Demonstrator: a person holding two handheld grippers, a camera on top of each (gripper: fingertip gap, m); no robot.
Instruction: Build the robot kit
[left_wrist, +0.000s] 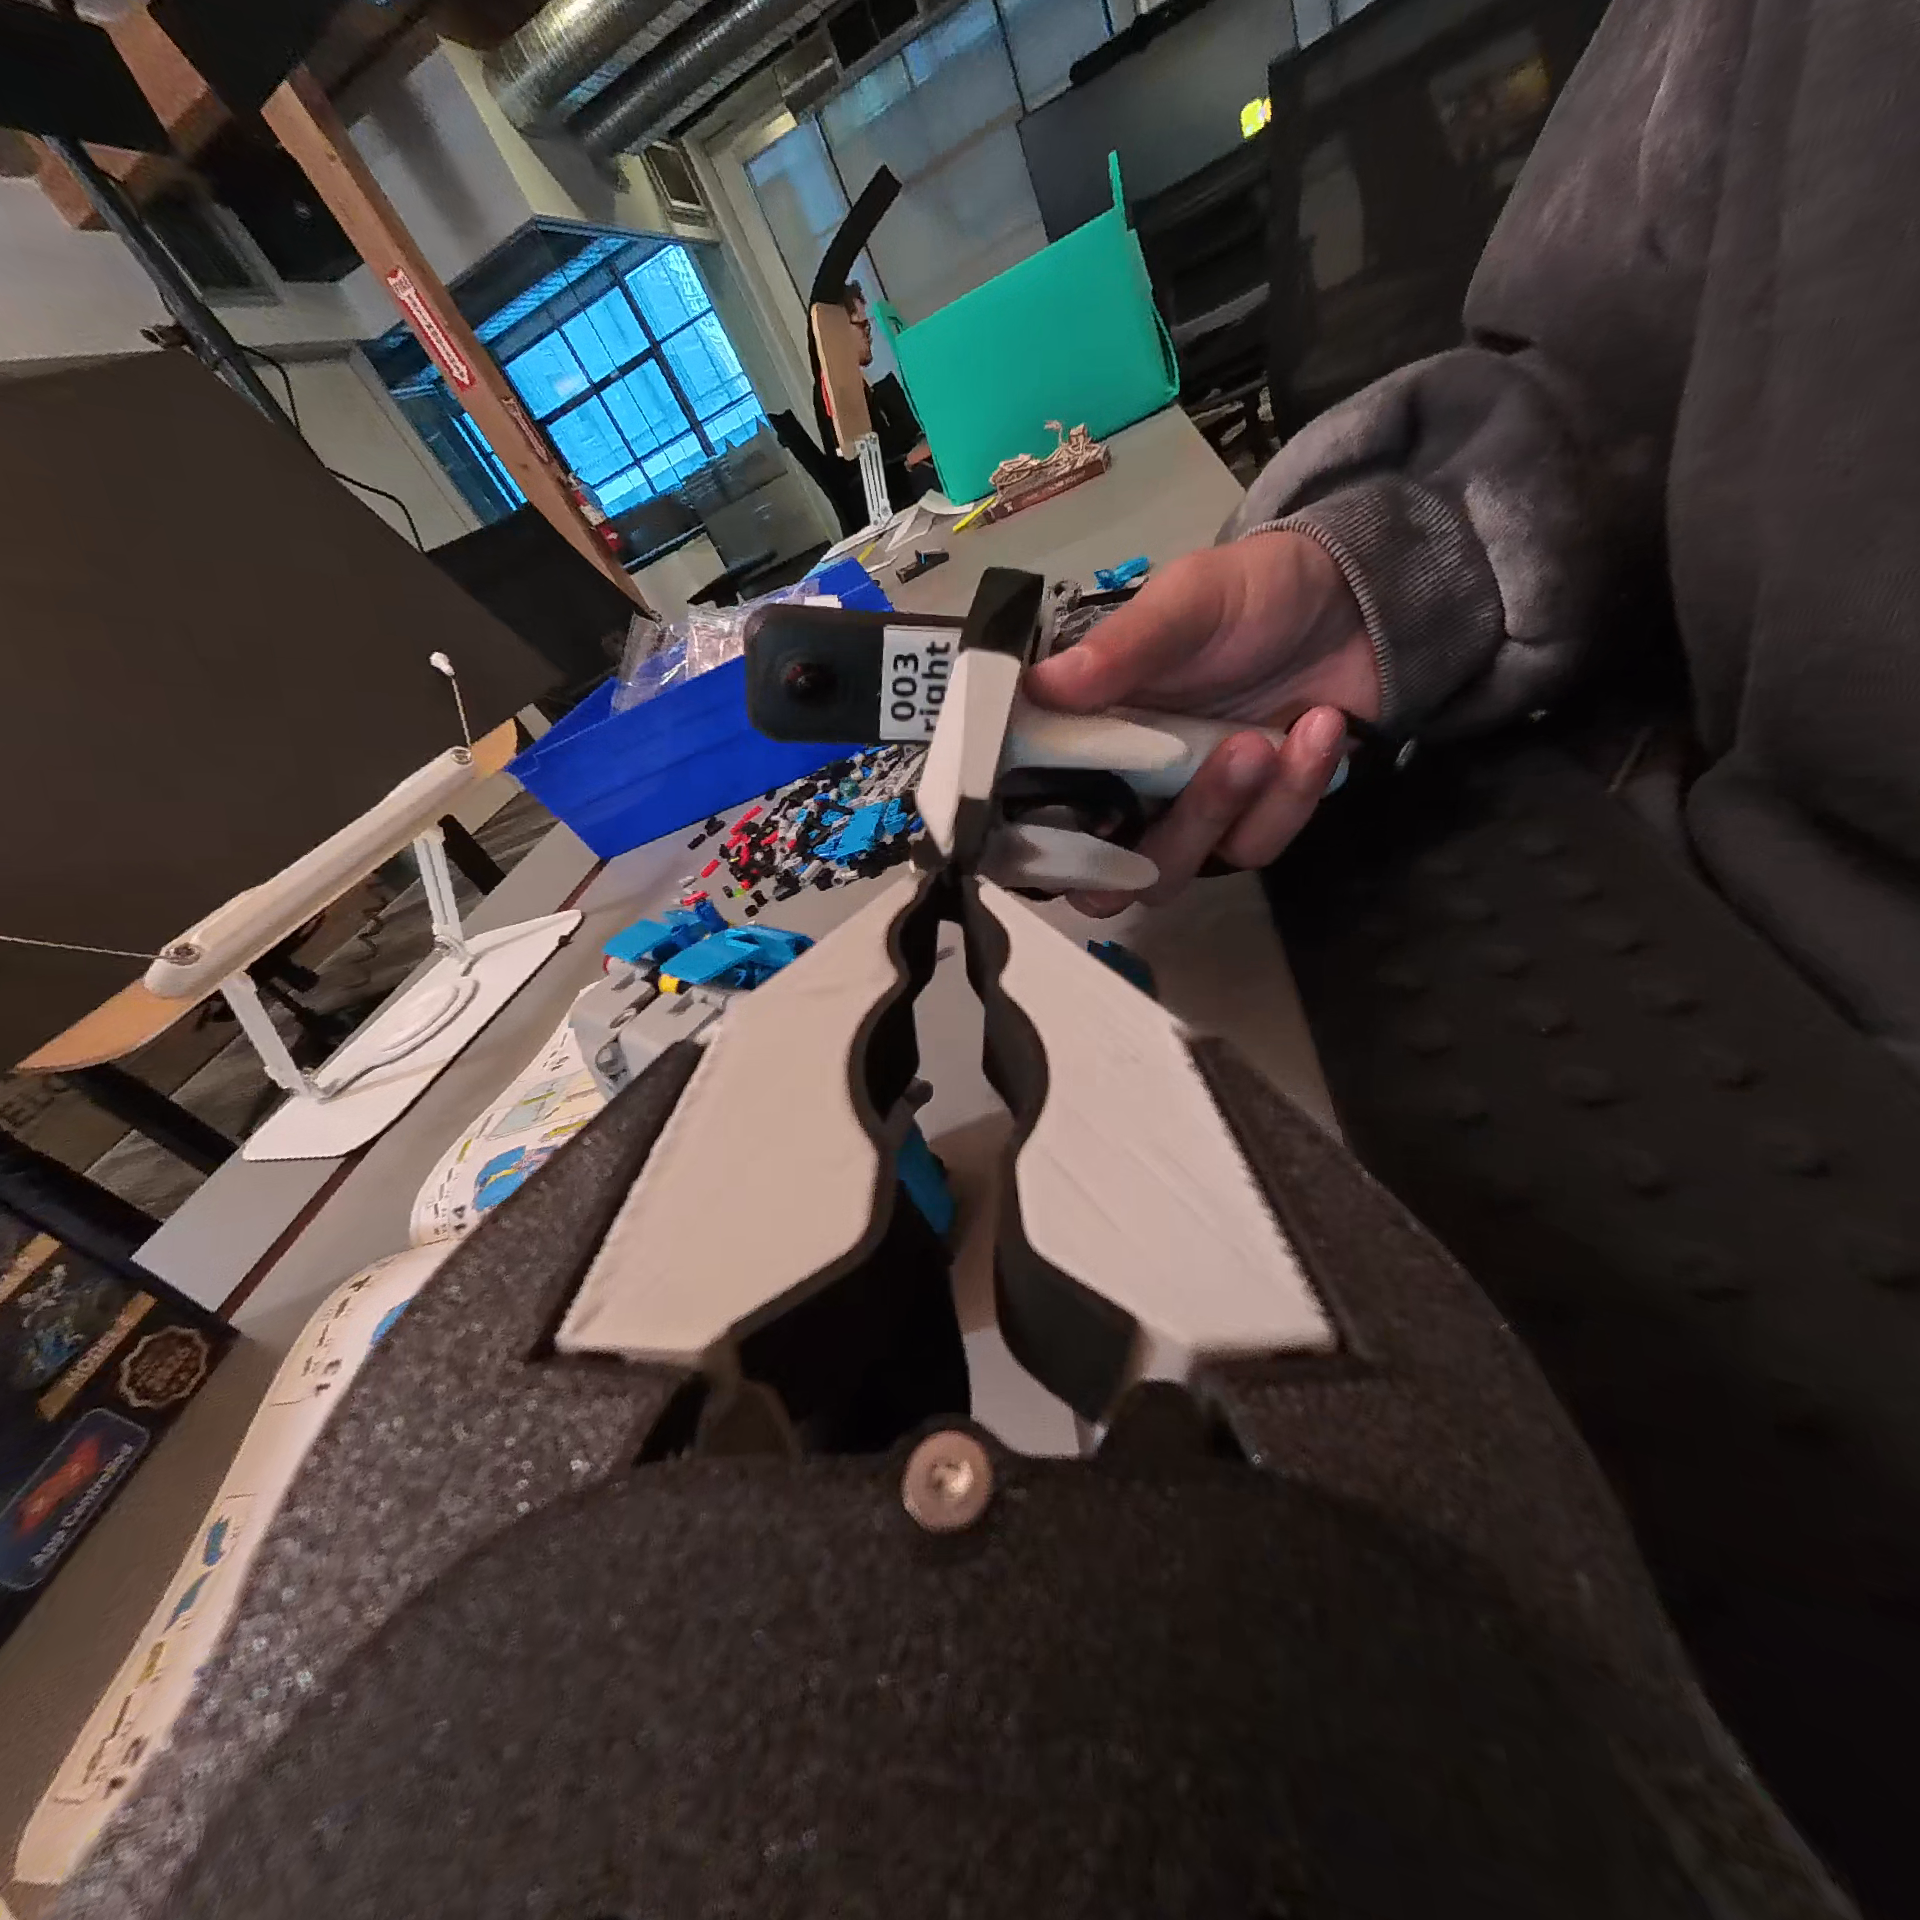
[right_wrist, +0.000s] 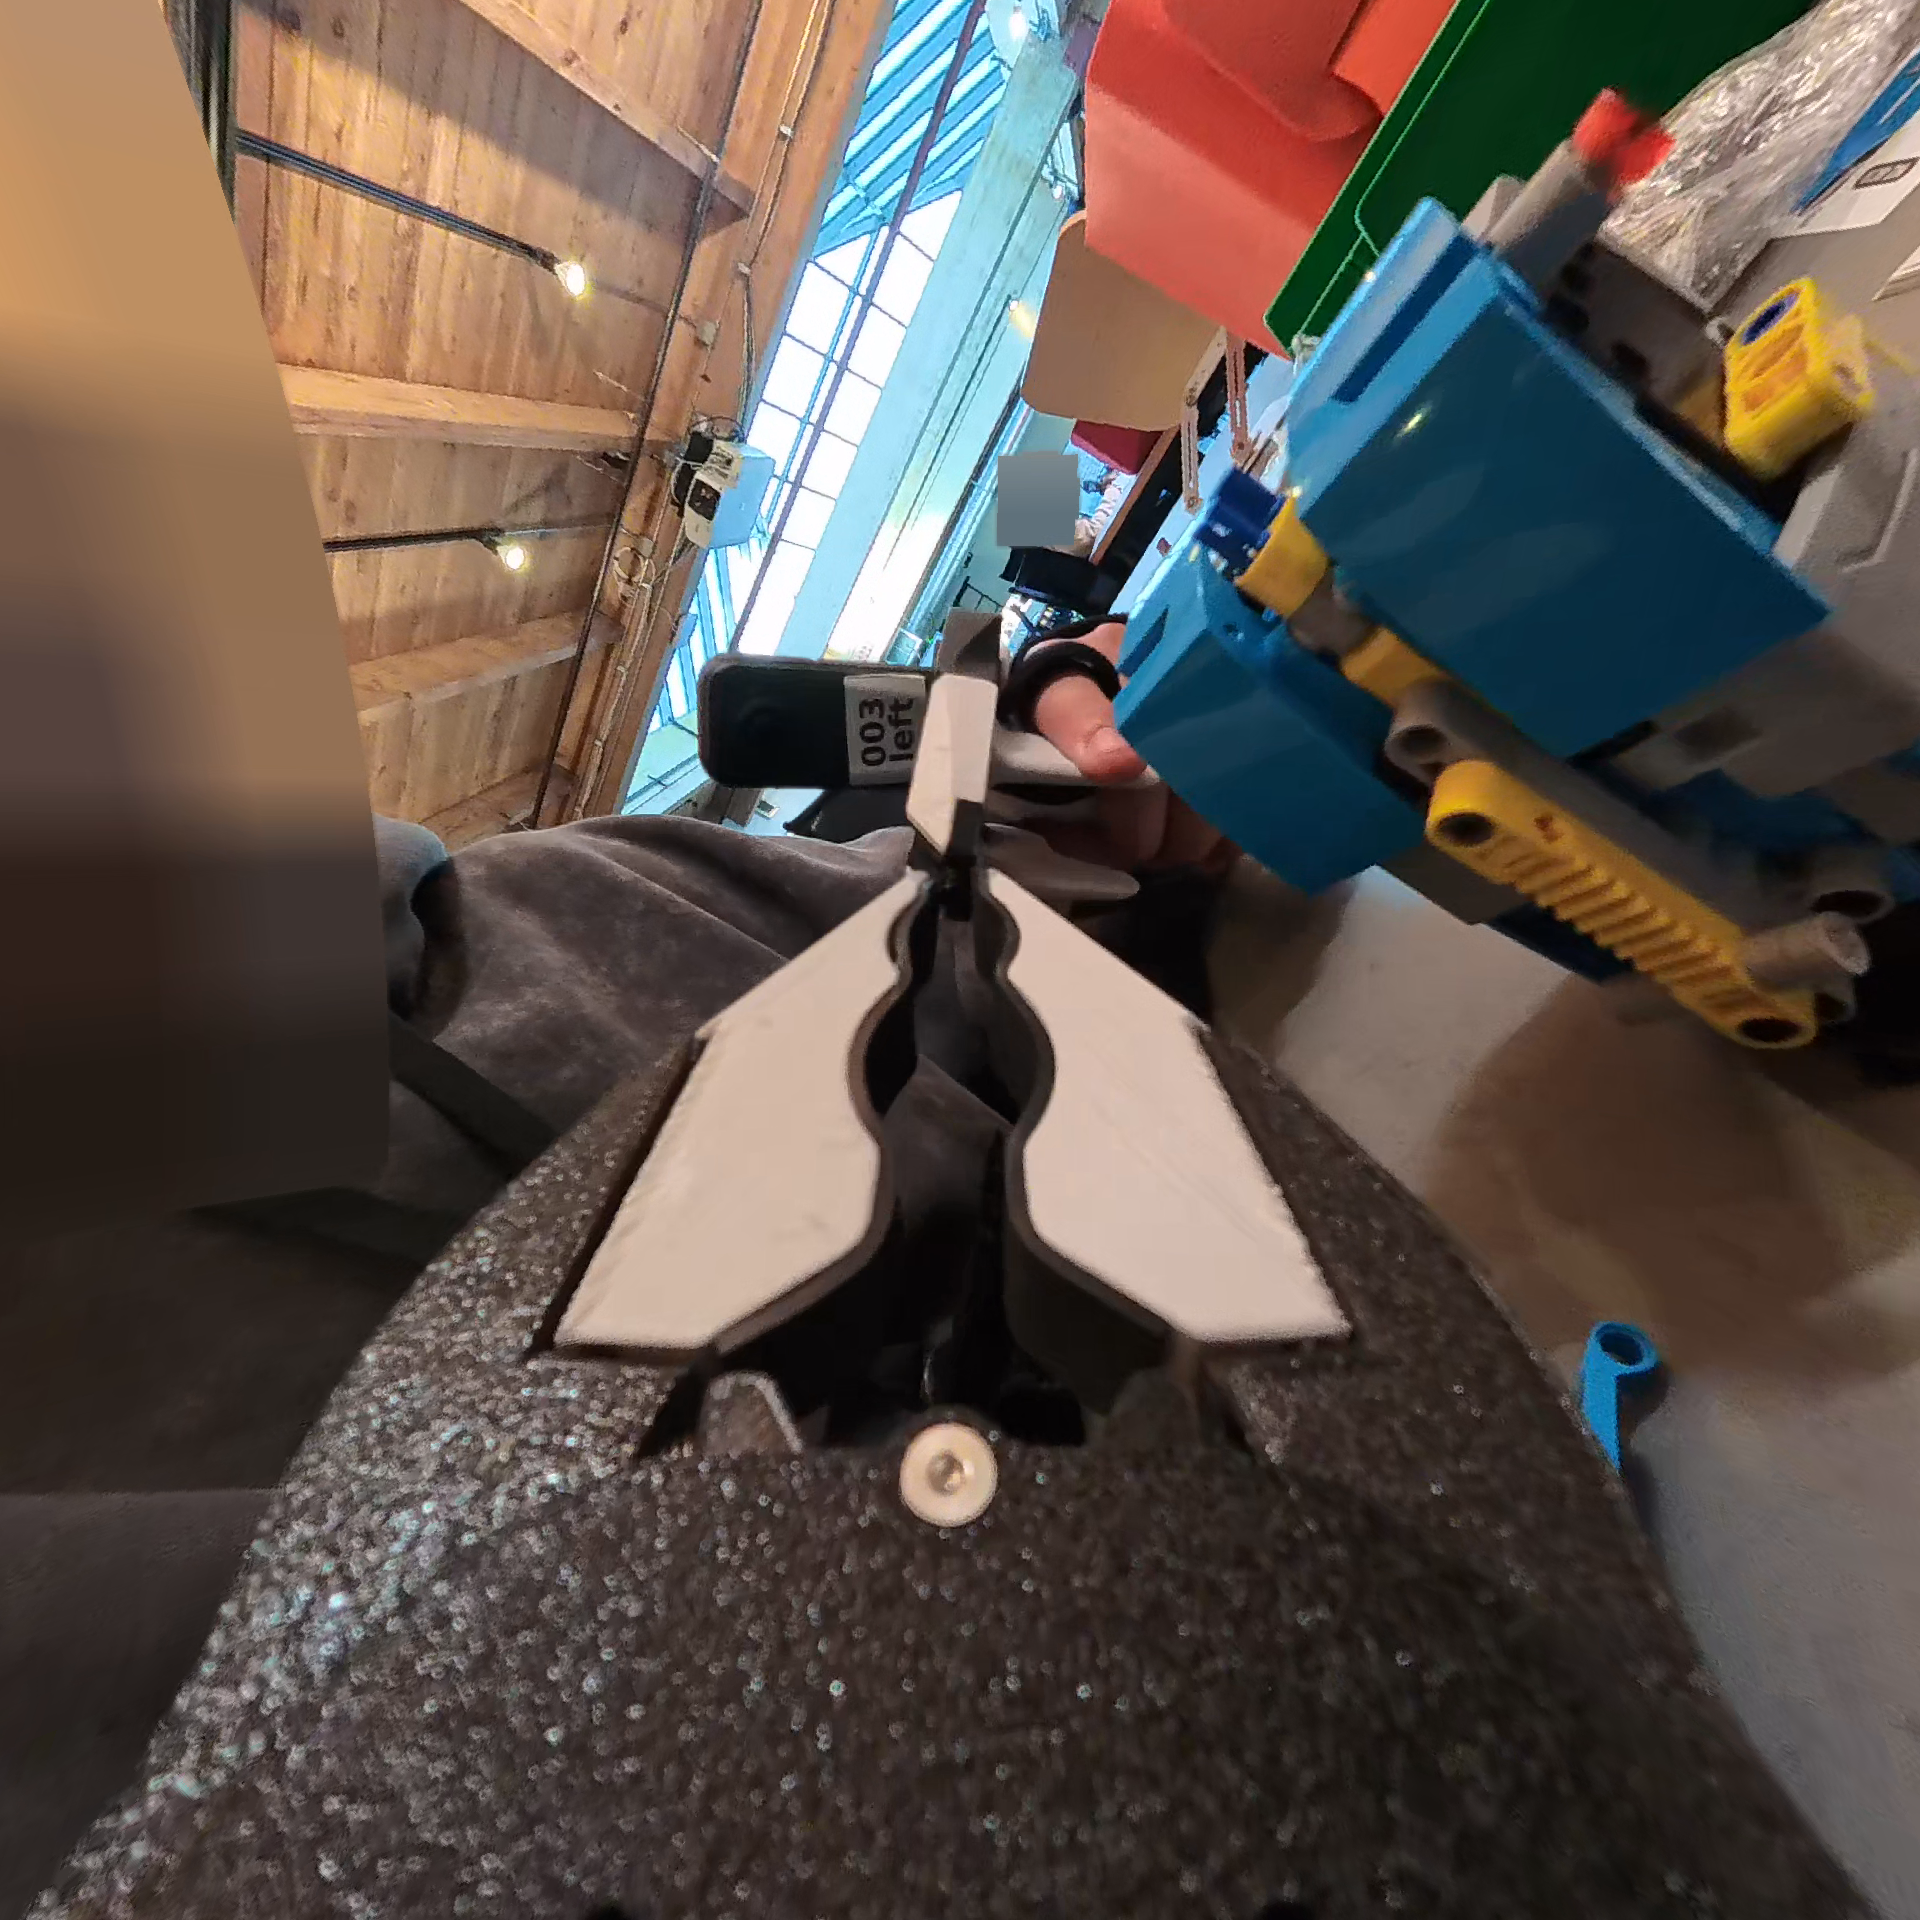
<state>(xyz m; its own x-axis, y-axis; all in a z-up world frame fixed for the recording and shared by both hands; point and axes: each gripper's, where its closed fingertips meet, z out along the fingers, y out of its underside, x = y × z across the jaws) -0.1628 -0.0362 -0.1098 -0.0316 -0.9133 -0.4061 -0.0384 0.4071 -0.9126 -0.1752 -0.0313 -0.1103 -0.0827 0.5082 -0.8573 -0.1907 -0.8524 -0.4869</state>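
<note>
My left gripper (left_wrist: 943, 891) is shut, its white fingers meeting at the tips. My right gripper (left_wrist: 935, 854), held in a hand (left_wrist: 1226, 665), points back at it, and the two touch tip to tip above the table edge. In the right wrist view my right gripper (right_wrist: 951, 894) is shut too, with the left gripper (right_wrist: 961, 840) edge-on just beyond it. I cannot tell whether a small dark piece sits between the tips. A blue, yellow and grey brick model (right_wrist: 1507, 623) stands close on the right; it also shows in the left wrist view (left_wrist: 717, 956).
A pile of small loose brick parts (left_wrist: 821, 831) lies by a blue bin (left_wrist: 665, 758). An open instruction booklet (left_wrist: 499, 1153) and a white stand (left_wrist: 416, 1018) are on the left. A green panel (left_wrist: 1029, 364) stands far back. A loose blue piece (right_wrist: 1610, 1382) lies on the table. Only a small space, under 4 cm, lies between the two pairs of fingers.
</note>
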